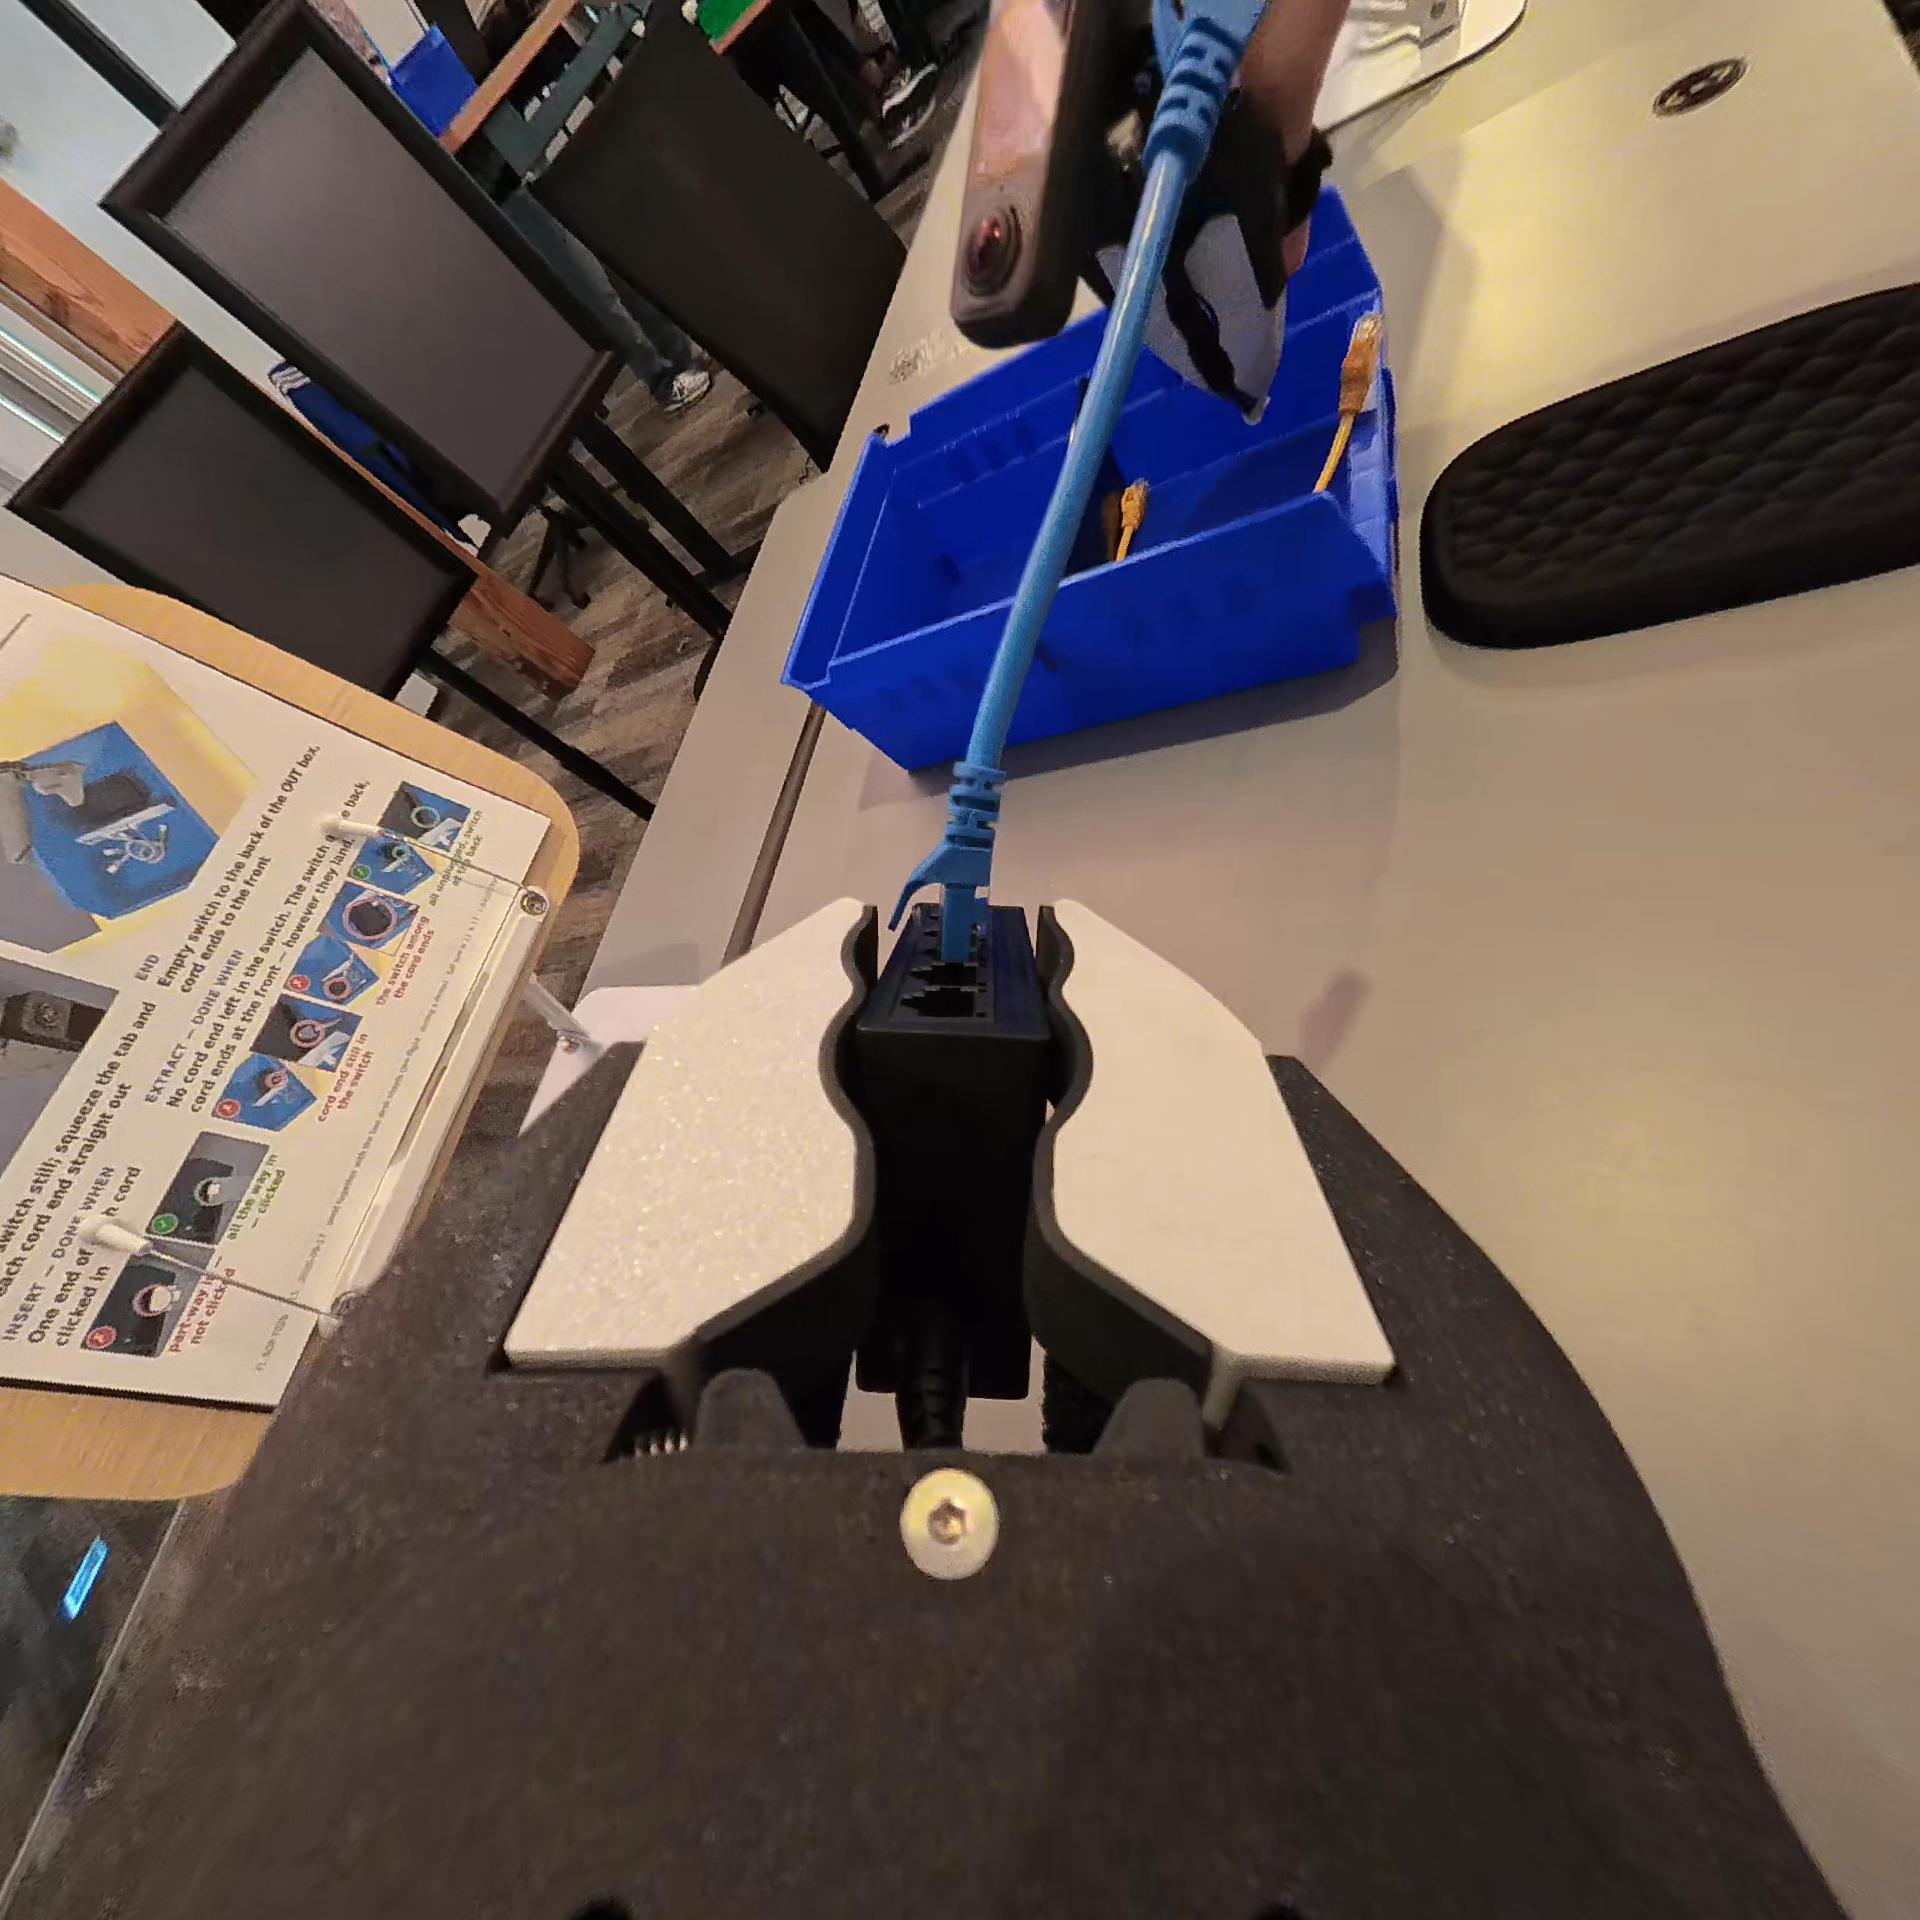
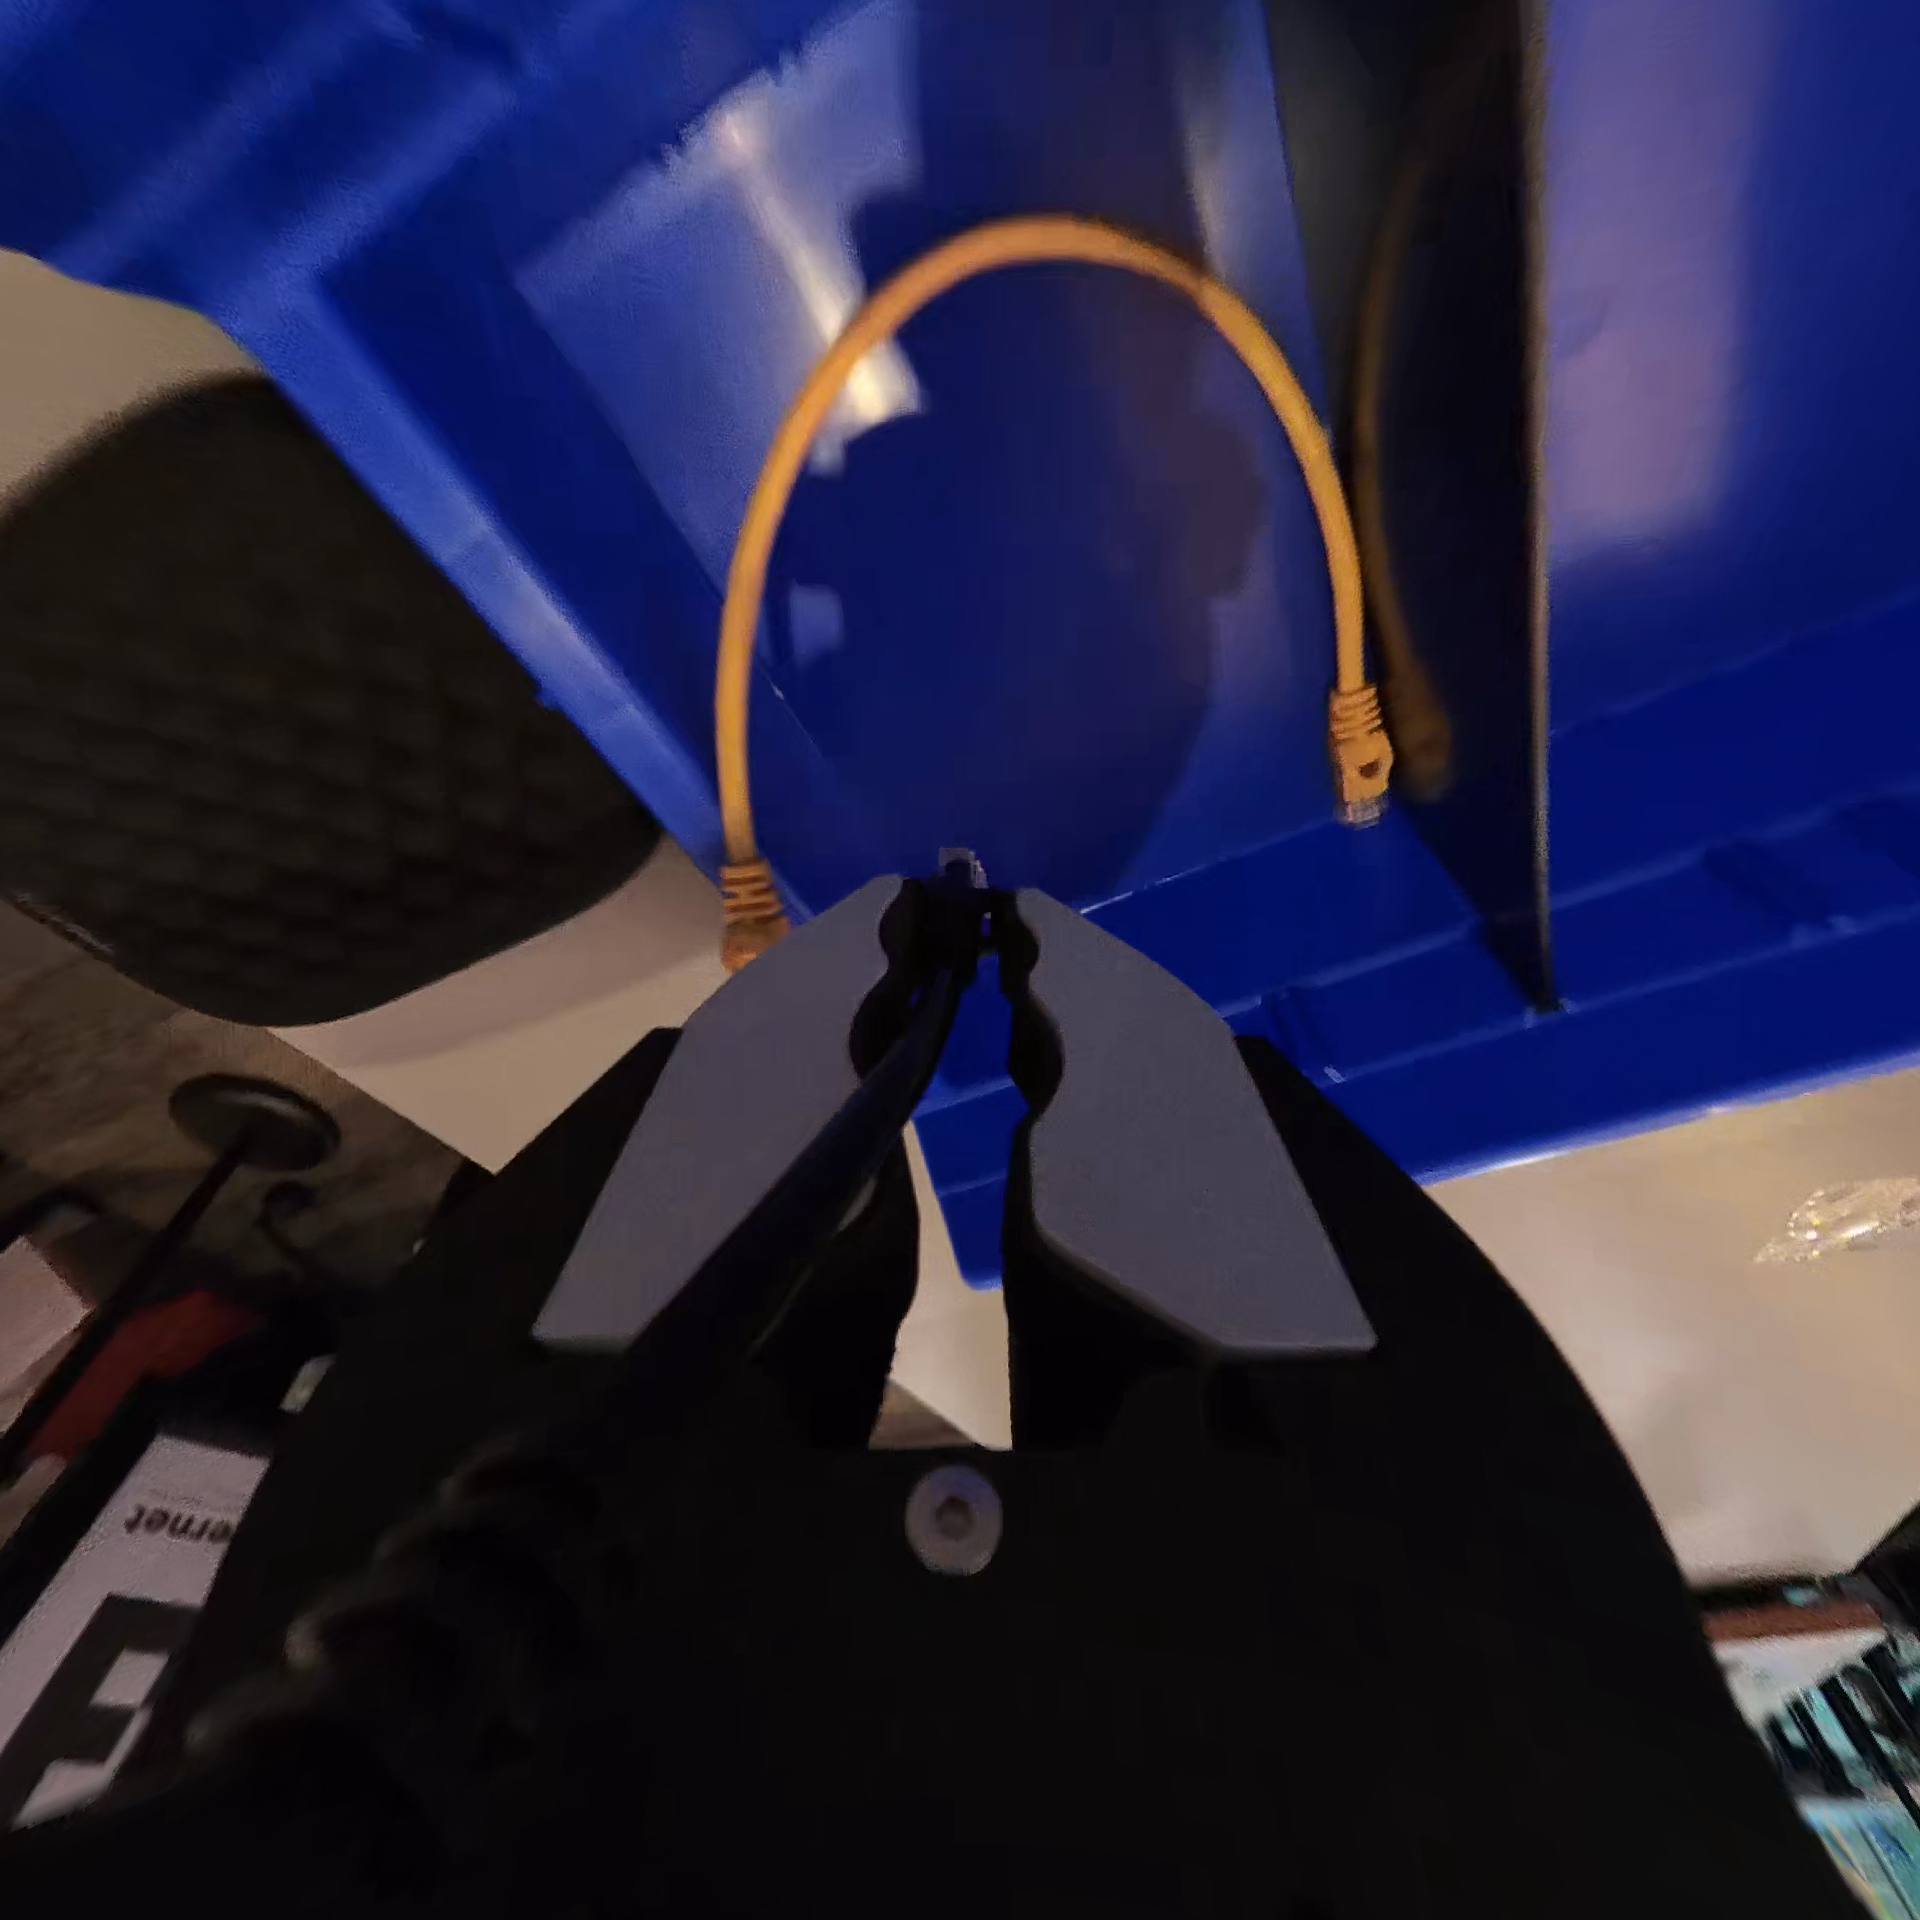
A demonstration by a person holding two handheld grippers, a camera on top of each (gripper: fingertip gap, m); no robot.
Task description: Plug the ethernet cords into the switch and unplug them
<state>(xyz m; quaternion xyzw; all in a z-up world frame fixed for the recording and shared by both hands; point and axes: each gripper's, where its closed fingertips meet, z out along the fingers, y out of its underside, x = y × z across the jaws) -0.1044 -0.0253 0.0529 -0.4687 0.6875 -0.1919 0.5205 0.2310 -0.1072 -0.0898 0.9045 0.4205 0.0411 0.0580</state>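
Our left claw squeezes the black switch between its pads so it stays still, ports facing away from us. One end of the blue cord sits in a far port. Our right claw pinches the cord's other plug, its clear tip poking out, above the blue bin with an orange cord inside.

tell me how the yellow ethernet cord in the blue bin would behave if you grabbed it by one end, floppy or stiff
Probably springy rather than limp: the yellow cord keeps a smooth arch in the blue bin. It looks thin and short, so likely light. Lifted by one plug, the free end would probably swing and might catch the bin's divider.
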